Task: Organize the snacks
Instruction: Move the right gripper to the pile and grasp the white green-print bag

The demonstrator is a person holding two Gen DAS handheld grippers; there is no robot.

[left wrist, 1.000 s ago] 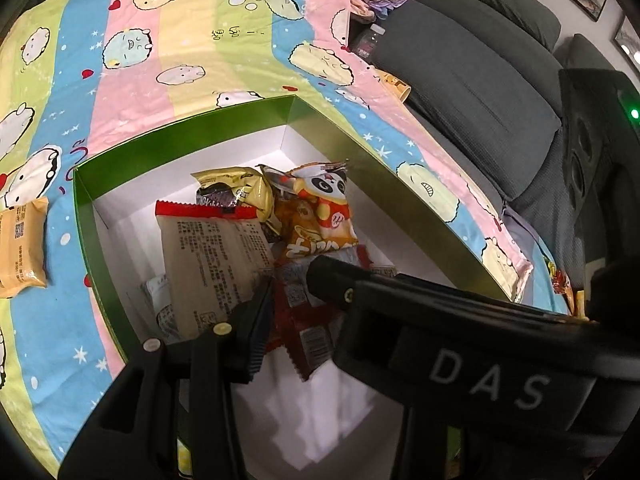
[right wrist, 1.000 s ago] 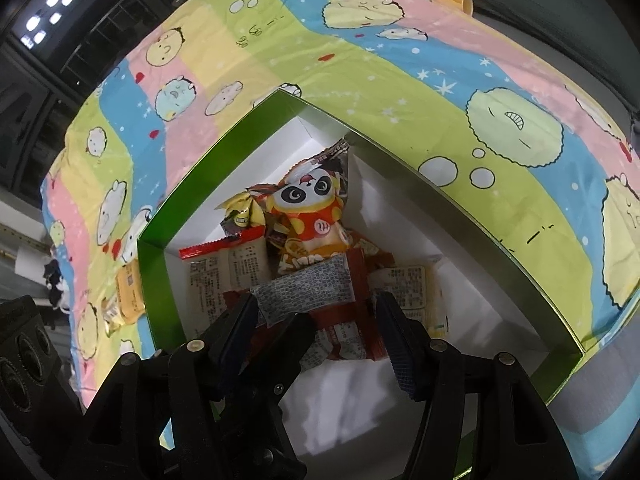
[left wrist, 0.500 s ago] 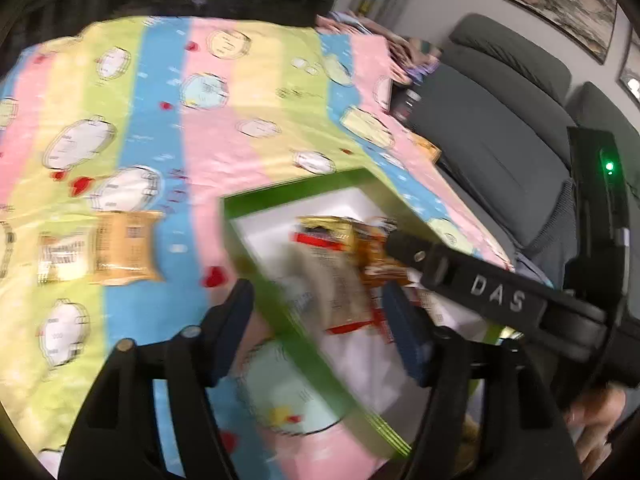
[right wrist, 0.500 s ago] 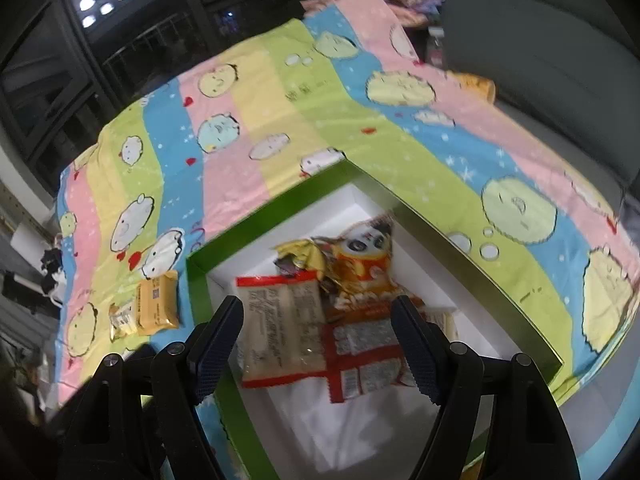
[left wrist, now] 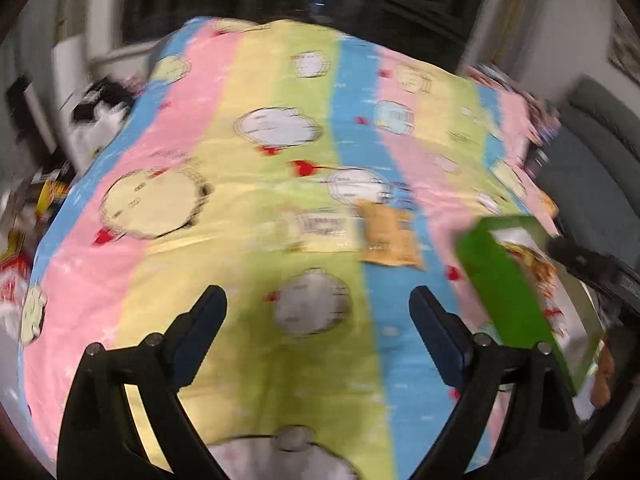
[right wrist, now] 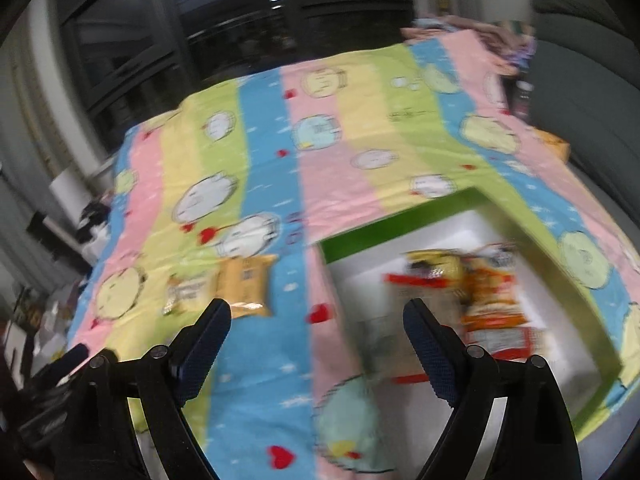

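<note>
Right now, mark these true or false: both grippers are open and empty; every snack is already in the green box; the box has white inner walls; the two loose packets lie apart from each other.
1. Left gripper and right gripper are open and empty: true.
2. Every snack is in the green box: false; an orange packet and a pale packet lie on the striped cloth.
3. White inner walls: true.
4. Packets lie apart: false; side by side, apparently touching.
</note>
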